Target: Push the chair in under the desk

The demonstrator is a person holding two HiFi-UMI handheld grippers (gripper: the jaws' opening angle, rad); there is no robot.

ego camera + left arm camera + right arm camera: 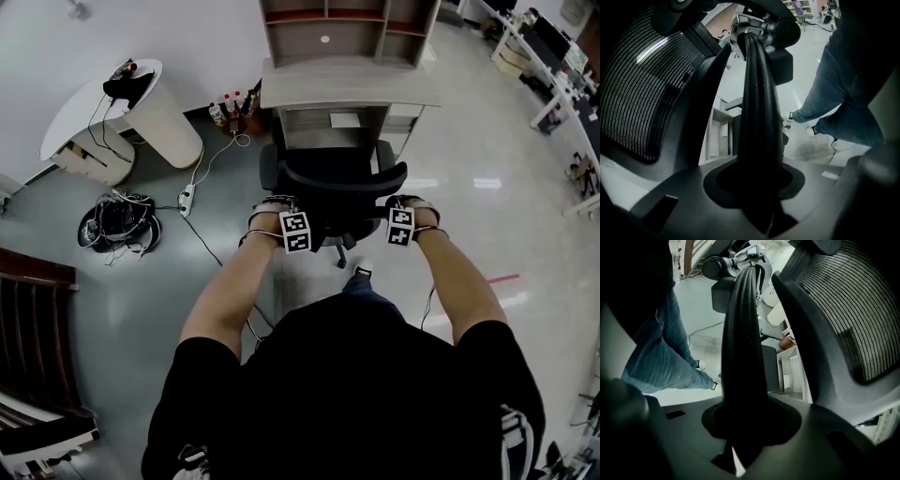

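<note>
Grey floor (pixel 469 150), cable tangle (pixel 117 222) left of chair (pixel 342 183), desk (pixel 352 84) right ahead

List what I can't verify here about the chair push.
Base of the chair: head view, mostly hidden under seat and backrest.
Seat's depth under the desk: head view, desktop covers it.
Labels on the bottles: head view, too small.

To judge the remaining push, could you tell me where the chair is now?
In the head view, the chair stands at centre, just before the desk's opening, with the left gripper and right gripper clamped on its backrest rim.
</note>
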